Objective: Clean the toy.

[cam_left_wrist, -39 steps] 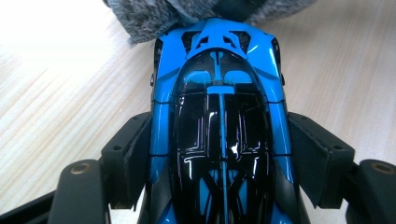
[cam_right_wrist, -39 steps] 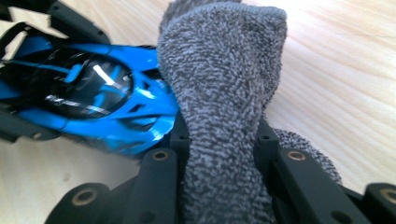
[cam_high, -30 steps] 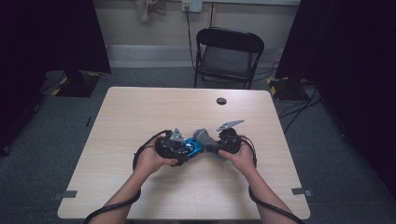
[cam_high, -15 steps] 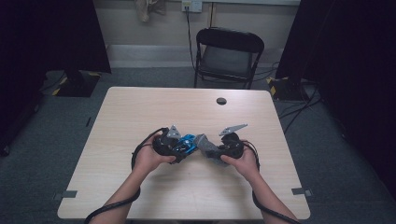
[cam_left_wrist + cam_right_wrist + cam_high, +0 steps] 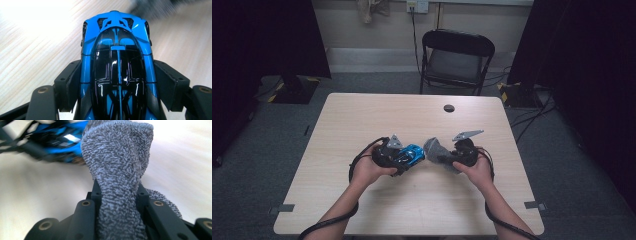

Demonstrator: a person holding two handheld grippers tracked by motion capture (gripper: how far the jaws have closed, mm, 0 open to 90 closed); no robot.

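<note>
My grippers (image 5: 388, 156) are black, each topped with a grey three-cornered plate (image 5: 467, 134); brass-ringed screw holes (image 5: 85, 203) stud the jaws, black cables (image 5: 356, 162) trail behind.

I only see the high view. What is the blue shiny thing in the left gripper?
Observer: A blue and black toy car, gripped by its sides between the left gripper's fingers.
Operator: And the grey lump in the other one?
Observer: A fuzzy grey cloth, pinched tight in the right gripper.
Operator: Is the cloth on the car?
Observer: I cannot tell; the right gripper view shows the car blurred just behind the cloth's tip.
</note>
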